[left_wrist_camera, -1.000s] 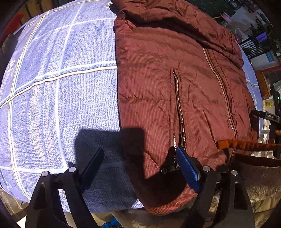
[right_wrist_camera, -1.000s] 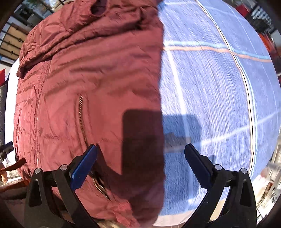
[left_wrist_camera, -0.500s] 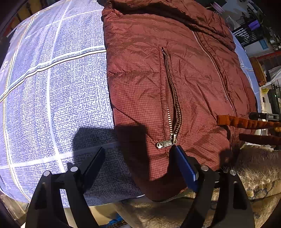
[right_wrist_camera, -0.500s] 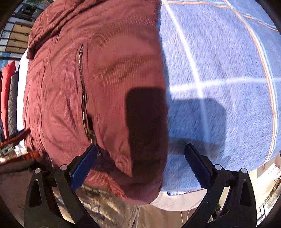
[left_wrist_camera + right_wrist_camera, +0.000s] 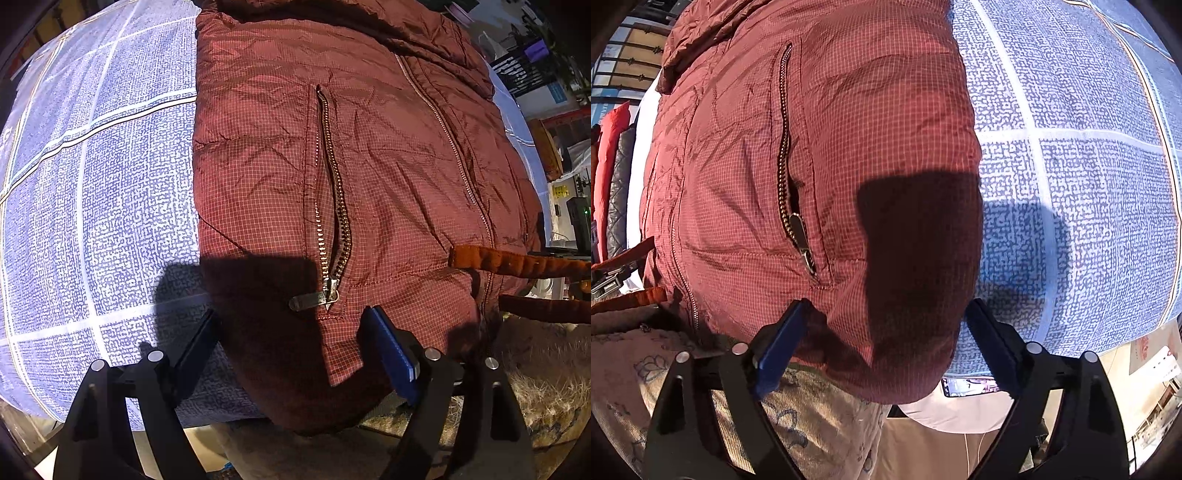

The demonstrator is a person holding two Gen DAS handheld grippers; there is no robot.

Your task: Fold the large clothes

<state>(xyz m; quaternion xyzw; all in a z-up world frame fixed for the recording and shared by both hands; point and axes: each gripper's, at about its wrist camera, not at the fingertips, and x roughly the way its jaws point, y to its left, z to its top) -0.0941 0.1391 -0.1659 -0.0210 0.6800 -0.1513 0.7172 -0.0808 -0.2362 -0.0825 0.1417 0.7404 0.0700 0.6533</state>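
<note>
Maroon jacket [image 5: 369, 155] flat on a blue checked bedsheet [image 5: 92, 184]; cluttered shelves behind.

Since a second ago both views have drawn closer to the hem. The left gripper [image 5: 291, 343] straddles one bottom corner, jaws apart, not pressing. The right gripper [image 5: 886, 332] brackets the other corner; its jaws have just been closing, cloth between them, not yet pinched.
</note>
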